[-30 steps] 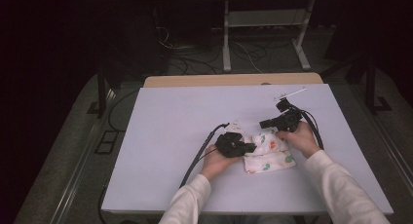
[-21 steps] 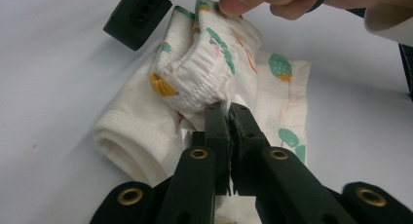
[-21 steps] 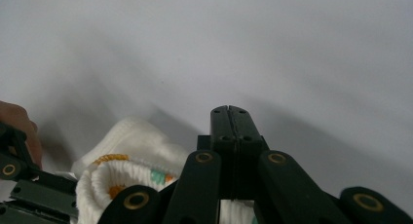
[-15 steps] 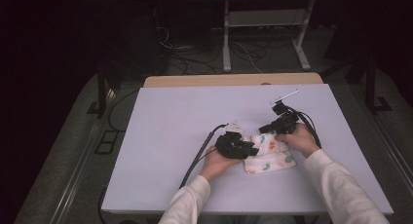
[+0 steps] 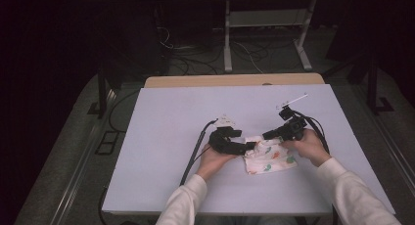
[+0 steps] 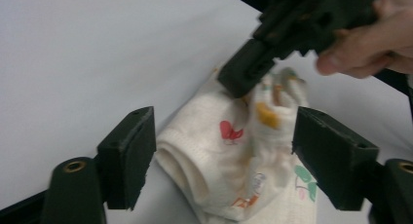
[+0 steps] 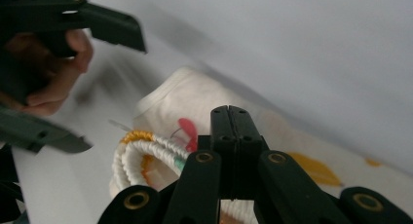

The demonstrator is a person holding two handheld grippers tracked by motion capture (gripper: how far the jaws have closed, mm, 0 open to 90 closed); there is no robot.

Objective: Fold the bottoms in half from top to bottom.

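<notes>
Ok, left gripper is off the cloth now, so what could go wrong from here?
1. The left gripper has just been opening, its pads clear of the printed cloth, so the folded edge may spring open.
2. The right gripper, shut on the cloth's ribbed edge, is the sole hold; pulling could drag the bundle across the table.
3. The grippers sit close together and could bump.

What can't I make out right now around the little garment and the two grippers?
- Whether the right gripper pinches cloth: right gripper view, its shut jaws cover the spot.
- The garment's lower part: left gripper view, cut off by the bottom edge.
- The print on it: high view, too small.
- The left gripper's jaw gap: high view, too small.
</notes>
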